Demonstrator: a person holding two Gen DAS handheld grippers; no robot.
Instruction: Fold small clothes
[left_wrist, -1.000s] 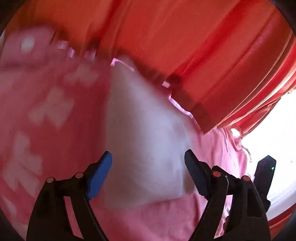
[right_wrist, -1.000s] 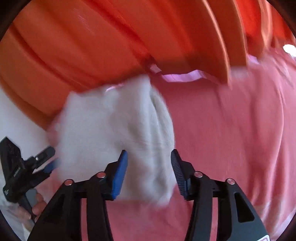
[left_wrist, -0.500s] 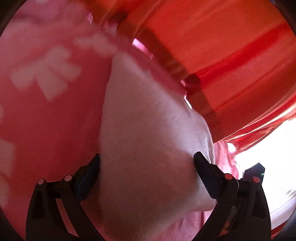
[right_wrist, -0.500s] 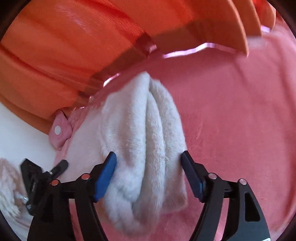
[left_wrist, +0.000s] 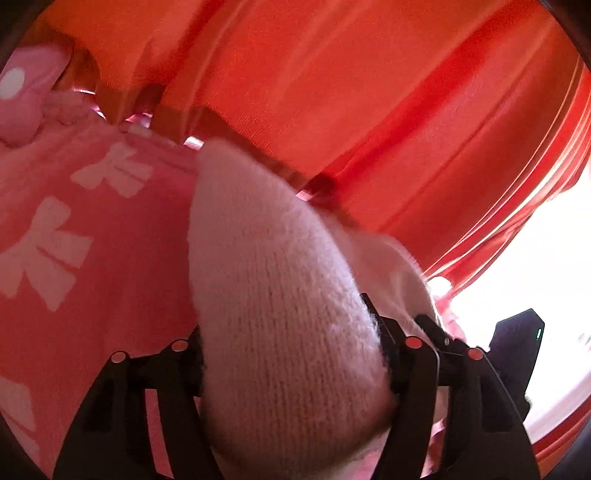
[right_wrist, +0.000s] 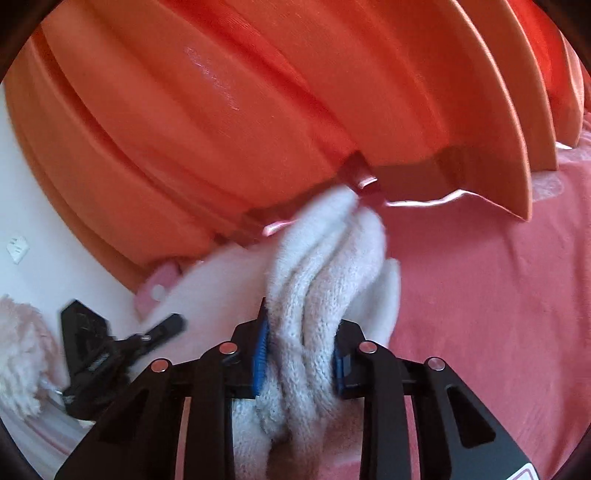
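Observation:
A white knitted garment (left_wrist: 280, 302) lies bunched on a pink cover. My left gripper (left_wrist: 288, 332) has it filling the gap between its fingers; the jaws are closing and the right pad digs into the knit. In the right wrist view the same garment (right_wrist: 325, 266) is gathered into thick folds. My right gripper (right_wrist: 301, 332) is closing too, its blue pads (right_wrist: 260, 350) squeezing those folds from both sides. Each gripper shows at the edge of the other's view: the right one (left_wrist: 517, 343) and the left one (right_wrist: 110, 343).
An orange curtain (left_wrist: 369, 92) hangs close behind the garment. The pink cover (left_wrist: 74, 240) carries white bow prints and runs plain to the right (right_wrist: 480, 314). A pink dotted cloth (left_wrist: 22, 85), a fluffy white item (right_wrist: 18, 350) and a white wall (right_wrist: 22, 206) sit at the edges.
Both grippers spread wide, pushed forward around the white garment, then narrowed onto it. The garment now bulges between the left fingers and is pinched into folds by the right pads.

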